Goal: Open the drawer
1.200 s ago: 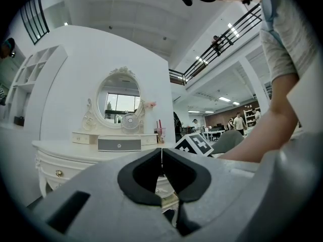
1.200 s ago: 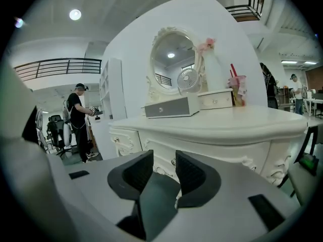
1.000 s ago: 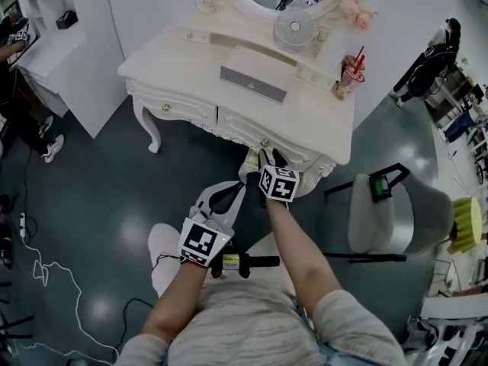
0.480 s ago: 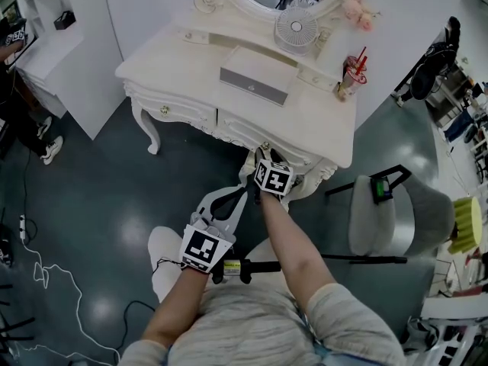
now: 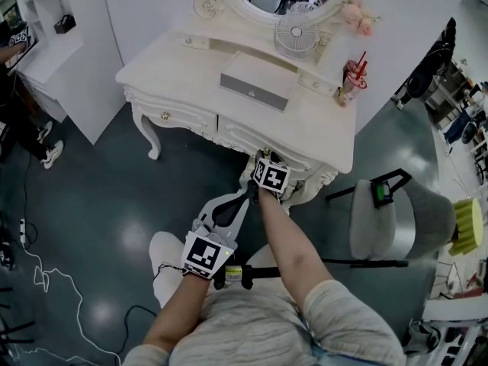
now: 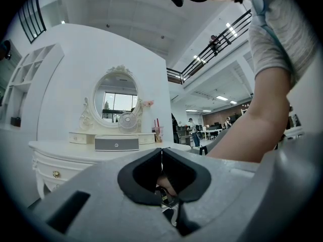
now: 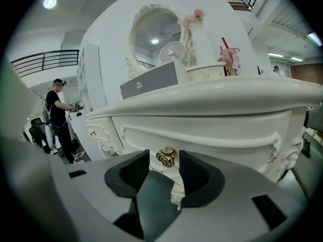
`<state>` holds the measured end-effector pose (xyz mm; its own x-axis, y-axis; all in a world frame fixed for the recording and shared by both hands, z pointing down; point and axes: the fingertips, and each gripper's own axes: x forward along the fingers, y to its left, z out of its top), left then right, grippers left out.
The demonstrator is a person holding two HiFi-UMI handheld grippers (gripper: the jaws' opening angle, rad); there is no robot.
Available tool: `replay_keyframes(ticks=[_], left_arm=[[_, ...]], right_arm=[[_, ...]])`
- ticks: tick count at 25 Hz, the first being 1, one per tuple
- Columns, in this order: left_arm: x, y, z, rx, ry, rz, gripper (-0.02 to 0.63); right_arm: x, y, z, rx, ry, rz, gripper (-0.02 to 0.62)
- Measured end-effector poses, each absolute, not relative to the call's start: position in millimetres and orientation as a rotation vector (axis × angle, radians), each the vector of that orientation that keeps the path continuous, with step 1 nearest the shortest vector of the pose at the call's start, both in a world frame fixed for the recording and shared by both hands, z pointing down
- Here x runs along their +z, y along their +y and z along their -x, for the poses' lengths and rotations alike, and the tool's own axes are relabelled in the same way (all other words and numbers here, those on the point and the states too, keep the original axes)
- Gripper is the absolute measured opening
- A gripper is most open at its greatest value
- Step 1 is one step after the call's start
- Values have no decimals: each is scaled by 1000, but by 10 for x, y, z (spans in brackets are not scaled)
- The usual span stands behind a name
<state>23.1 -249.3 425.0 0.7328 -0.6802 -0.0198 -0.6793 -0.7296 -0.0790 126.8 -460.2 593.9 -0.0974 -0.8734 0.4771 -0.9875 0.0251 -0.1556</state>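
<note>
The white dressing table (image 5: 320,132) has a right drawer (image 7: 217,135) with a gold rose-shaped knob (image 7: 166,156). My right gripper (image 7: 164,160) is open, and the knob sits between its two dark pads with a gap on each side. In the head view the right gripper (image 5: 264,158) is up against the drawer front under the table edge, and its cube hides the knob. My left gripper (image 6: 161,158) is shut on nothing. It is held level and back from the table, and the left gripper (image 5: 245,191) lies beside my right wrist.
On the table top stand a grey box (image 5: 255,86), a small fan (image 5: 295,33) and a pink cup with straws (image 5: 352,75). The left drawer has its own gold knob (image 5: 165,116). A grey chair (image 5: 396,219) stands to the right. A person (image 7: 59,117) stands by the shelves at the left.
My right gripper has moved in toward the drawer front and sunk a little, so the knob now lies between its jaws. The left gripper has kept still.
</note>
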Motion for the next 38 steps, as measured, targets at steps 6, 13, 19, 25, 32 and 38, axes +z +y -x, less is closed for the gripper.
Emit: replay_keyframes(ticks=[6, 13, 19, 25, 32, 38], left_arm=[[4249, -2484, -235, -19, 1109, 2851, 15], [4241, -2484, -237, -13, 1106, 2848, 15], [4239, -2502, -229, -17, 1105, 2845, 15], [4226, -2506, -235, -17, 1107, 2839, 15], [4217, -2499, -212, -16, 1118, 2827, 15], [4224, -2523, -183, -24, 1147, 2819, 15]], right_arm=[[6011, -4647, -1279, 665, -2012, -1915, 149], [6015, -4678, -1299, 654, -1988, -1905, 115], [6016, -4605, -1256, 660, -2000, -1878, 114], [6017, -4405, -1170, 672, -2024, -1859, 112], [6009, -4144, -1047, 697, -2055, -1846, 112], [5999, -3865, -917, 697, -2089, -1818, 112]])
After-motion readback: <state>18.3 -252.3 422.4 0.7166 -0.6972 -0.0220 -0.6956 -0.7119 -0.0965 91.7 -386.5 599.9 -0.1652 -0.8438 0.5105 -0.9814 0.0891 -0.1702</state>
